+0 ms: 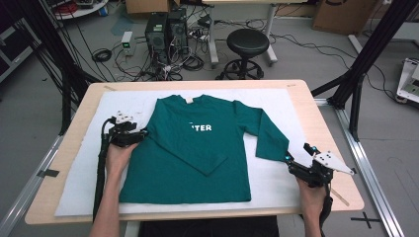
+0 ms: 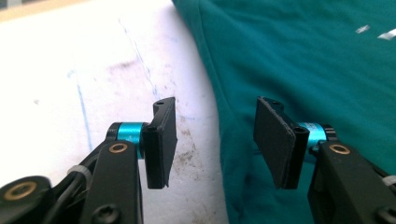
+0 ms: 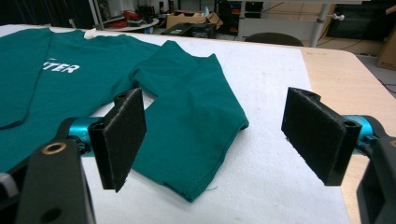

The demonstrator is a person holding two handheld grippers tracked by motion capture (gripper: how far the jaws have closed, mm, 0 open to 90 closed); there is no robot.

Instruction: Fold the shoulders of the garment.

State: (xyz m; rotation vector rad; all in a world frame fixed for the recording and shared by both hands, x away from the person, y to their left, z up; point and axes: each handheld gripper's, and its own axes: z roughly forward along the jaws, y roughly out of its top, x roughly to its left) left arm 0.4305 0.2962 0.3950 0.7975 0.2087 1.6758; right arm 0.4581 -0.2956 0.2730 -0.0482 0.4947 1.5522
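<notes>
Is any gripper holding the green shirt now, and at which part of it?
Neither. The left gripper and right gripper are open, with nothing clamped; the shirt lies flat.

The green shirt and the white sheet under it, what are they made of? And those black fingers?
The green shirt looks like soft knit cotton: matte, with stitched hems and gentle creases. The white sheet seems to be thin felt or foam, dull and stained, though that is uncertain. The right gripper has fingers faced with black, fuzzy-grained foam or rubber pads.
</notes>
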